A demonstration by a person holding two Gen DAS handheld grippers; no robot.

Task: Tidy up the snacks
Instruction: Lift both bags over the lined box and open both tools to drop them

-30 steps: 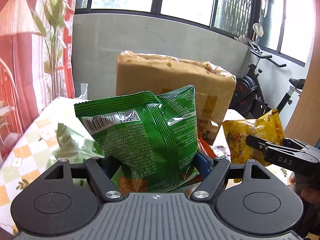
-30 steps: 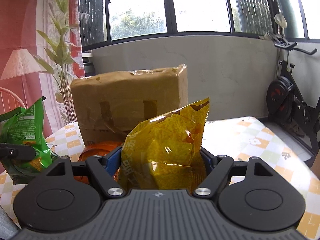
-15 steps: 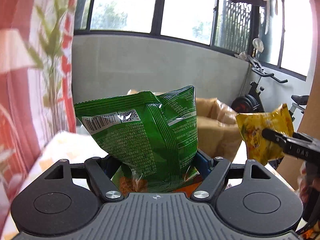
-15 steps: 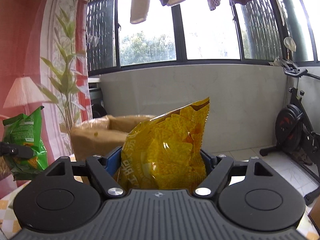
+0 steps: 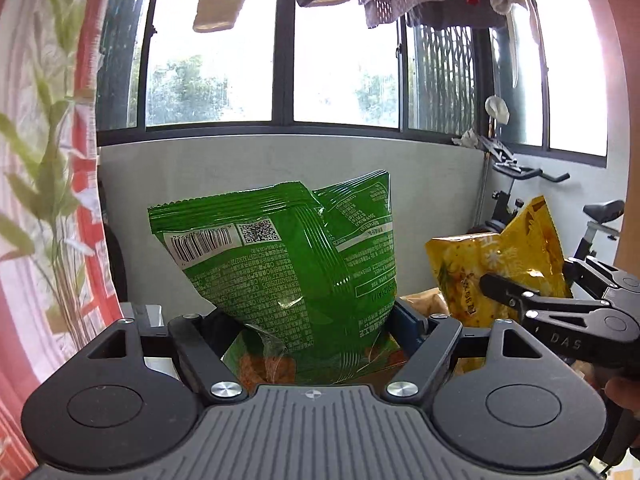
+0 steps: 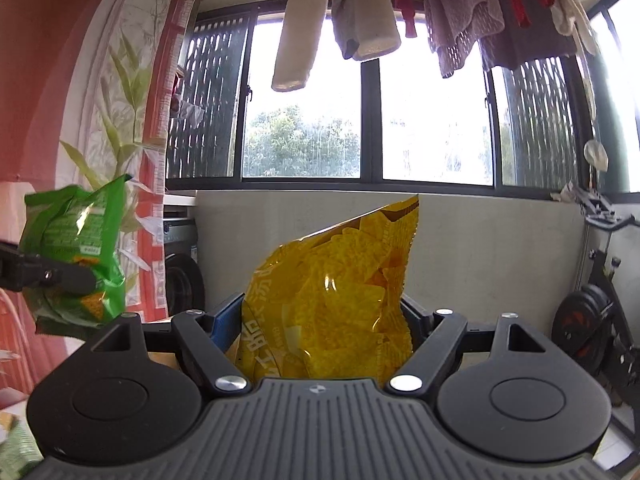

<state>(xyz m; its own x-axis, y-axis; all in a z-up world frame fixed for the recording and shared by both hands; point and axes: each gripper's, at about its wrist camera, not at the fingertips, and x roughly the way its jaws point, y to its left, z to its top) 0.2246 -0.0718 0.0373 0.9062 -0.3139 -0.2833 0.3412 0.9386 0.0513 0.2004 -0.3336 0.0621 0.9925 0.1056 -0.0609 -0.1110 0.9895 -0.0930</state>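
My left gripper (image 5: 316, 320) is shut on a green snack bag (image 5: 288, 268) and holds it upright in the air. My right gripper (image 6: 324, 320) is shut on a yellow chip bag (image 6: 340, 292), also held up high. In the left wrist view the right gripper (image 5: 520, 292) shows at the right with the yellow bag (image 5: 500, 256). In the right wrist view the left gripper's finger (image 6: 44, 276) shows at the left with the green bag (image 6: 72, 248). Only the top edge of a brown cardboard box (image 5: 424, 300) shows between the bags.
A grey low wall (image 5: 280, 168) with windows stands ahead, with laundry (image 6: 360, 12) hanging above. An exercise bike (image 6: 596, 320) stands at the right. A red curtain and a plant (image 5: 44, 184) are at the left. A bit of the checked tablecloth (image 6: 12, 432) shows at the bottom left.
Both grippers have risen and tilted upward with their bags. The cardboard box and the table have dropped almost out of view, and the windows and laundry now fill the frames.
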